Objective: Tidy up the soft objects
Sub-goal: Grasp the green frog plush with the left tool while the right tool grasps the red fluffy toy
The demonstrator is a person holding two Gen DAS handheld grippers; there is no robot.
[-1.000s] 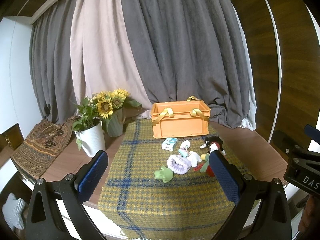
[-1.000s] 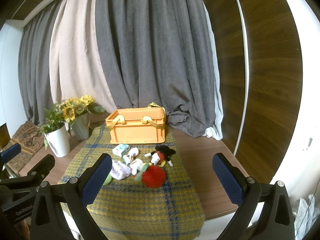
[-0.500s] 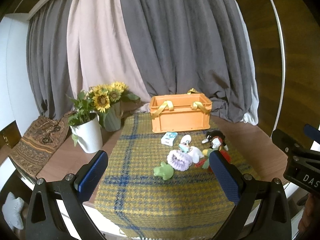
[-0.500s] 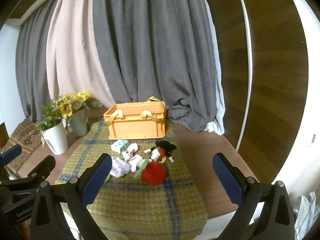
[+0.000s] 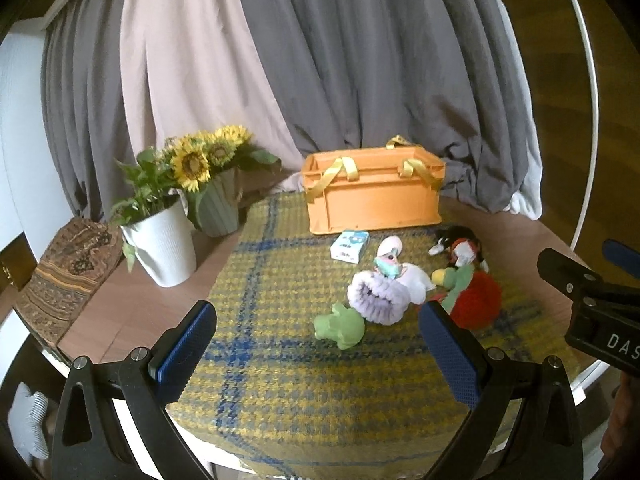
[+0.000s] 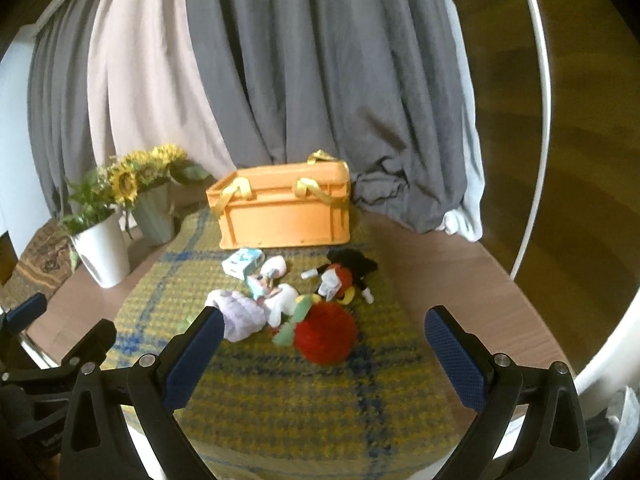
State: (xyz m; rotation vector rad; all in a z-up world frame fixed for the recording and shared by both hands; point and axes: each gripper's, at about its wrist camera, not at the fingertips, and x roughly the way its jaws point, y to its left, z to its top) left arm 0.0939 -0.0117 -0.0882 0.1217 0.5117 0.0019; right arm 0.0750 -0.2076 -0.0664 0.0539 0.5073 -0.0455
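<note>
Several soft toys lie on a yellow-and-blue plaid cloth (image 5: pixel 280 380): a green frog (image 5: pixel 340 326), a lilac scrunchie (image 5: pixel 378 300), a white plush (image 5: pixel 412 282), a red pompom (image 5: pixel 480 300) and a black-and-red mouse plush (image 5: pixel 460 248). An orange crate (image 5: pixel 374 196) with yellow handles stands behind them. A small blue-white packet (image 5: pixel 350 246) lies before it. My left gripper (image 5: pixel 320 348) is open, empty, short of the frog. My right gripper (image 6: pixel 320 354) is open, empty, just before the red pompom (image 6: pixel 326 334); the crate (image 6: pixel 282 212) lies beyond.
A white pot with a plant (image 5: pixel 162 236) and a grey-green vase of sunflowers (image 5: pixel 218 208) stand left of the cloth on the wooden table (image 5: pixel 132 308). A patterned cushion (image 5: pixel 68 264) lies far left. Grey and beige curtains (image 5: pixel 320 60) hang behind.
Both grippers have moved forward toward the toys, which now look larger and nearer. Both stay open. Nothing on the cloth has moved.
</note>
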